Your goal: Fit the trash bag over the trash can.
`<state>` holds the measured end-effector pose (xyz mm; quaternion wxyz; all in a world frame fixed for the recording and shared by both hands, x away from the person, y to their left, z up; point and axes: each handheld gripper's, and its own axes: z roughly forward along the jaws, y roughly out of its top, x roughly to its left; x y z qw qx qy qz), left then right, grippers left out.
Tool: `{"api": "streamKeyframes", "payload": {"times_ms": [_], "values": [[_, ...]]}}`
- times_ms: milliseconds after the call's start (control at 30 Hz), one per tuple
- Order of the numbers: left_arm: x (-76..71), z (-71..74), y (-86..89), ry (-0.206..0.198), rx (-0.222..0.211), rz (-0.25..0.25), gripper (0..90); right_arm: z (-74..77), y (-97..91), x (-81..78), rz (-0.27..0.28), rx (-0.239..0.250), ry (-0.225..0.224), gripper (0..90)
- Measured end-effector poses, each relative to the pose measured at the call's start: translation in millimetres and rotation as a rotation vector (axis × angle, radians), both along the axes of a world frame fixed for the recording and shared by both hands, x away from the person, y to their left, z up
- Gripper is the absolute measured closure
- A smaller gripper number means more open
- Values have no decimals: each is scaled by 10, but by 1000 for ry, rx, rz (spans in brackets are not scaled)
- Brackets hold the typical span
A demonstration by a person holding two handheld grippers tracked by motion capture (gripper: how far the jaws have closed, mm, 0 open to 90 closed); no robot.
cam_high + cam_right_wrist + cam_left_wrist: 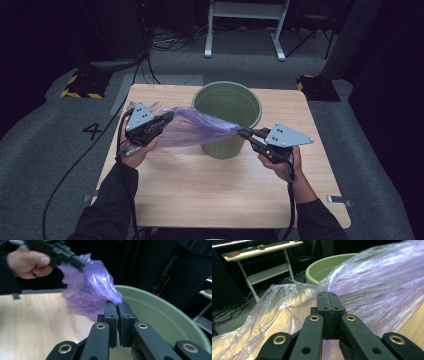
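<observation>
Purple plastic bag (192, 127) is hanging stretched in the air just left of the green bin (228, 118), its right end sitting at the bin's front rim. Left gripper (167, 117), left of the bin, is pinching the bag's left end, jaws pressed together on the film. Right gripper (243, 132), at the bin's front right, is pinching the bag's right tip, jaws nearly closed on it. Bin is standing upright on the wooden table (210, 190), toward its far edge. Both hands are gripping the tools near the bin.
</observation>
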<state>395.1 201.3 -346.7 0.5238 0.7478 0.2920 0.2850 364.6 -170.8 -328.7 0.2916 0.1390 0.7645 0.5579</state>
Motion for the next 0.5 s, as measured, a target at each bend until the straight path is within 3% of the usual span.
{"api": "streamKeyframes", "payload": {"times_ms": [167,333,400,500], "values": [[21,-6,-2,14,5,-6,883,98,77,180,-38,-20,3,877],[51,-53,-6,49,13,-30,649,101,103,403,-105,-41,34,879],[63,-65,2,77,6,-72,490,73,108,500,-130,-61,59,880],[55,-84,-7,105,13,-113,332,32,92,627,-171,-73,101,880]]}}
